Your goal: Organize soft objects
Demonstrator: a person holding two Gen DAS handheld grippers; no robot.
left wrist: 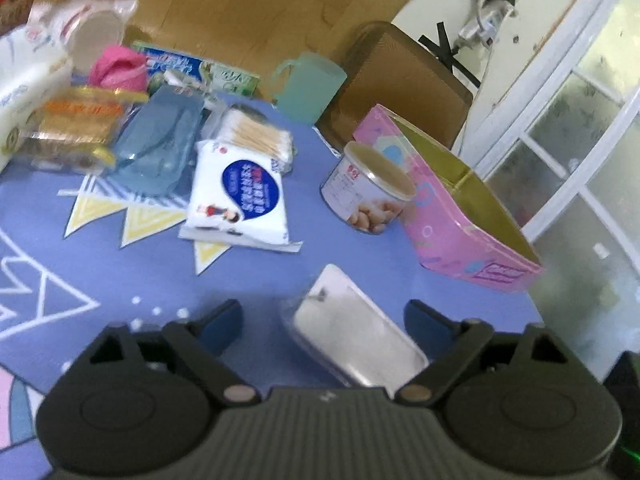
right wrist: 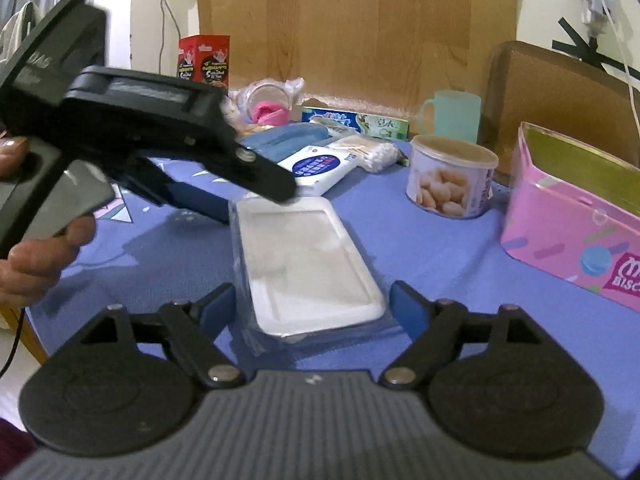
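Observation:
A white soft pack (right wrist: 308, 264) in clear wrap lies on the blue tablecloth (right wrist: 420, 264), lengthwise between the fingers of my right gripper (right wrist: 312, 310). The jaws are open, the pads close beside the pack's near end. My left gripper (right wrist: 244, 196), held by a hand, straddles the pack's far left corner. In the left wrist view the pack (left wrist: 352, 336) lies slantwise between the open jaws of the left gripper (left wrist: 324, 324), with a gap at the left pad. An open pink box (left wrist: 460, 208) stands to the right.
A round snack tin (left wrist: 368, 188) stands beside the pink box (right wrist: 572, 232). Further back lie a wet-wipe pack (left wrist: 236, 196), cotton swabs (left wrist: 256, 132), a blue pouch (left wrist: 156, 144), a snack bag (left wrist: 68, 128), a pink cloth (left wrist: 116, 68) and a green cup (left wrist: 308, 84). The table edge (left wrist: 536, 312) runs on the right.

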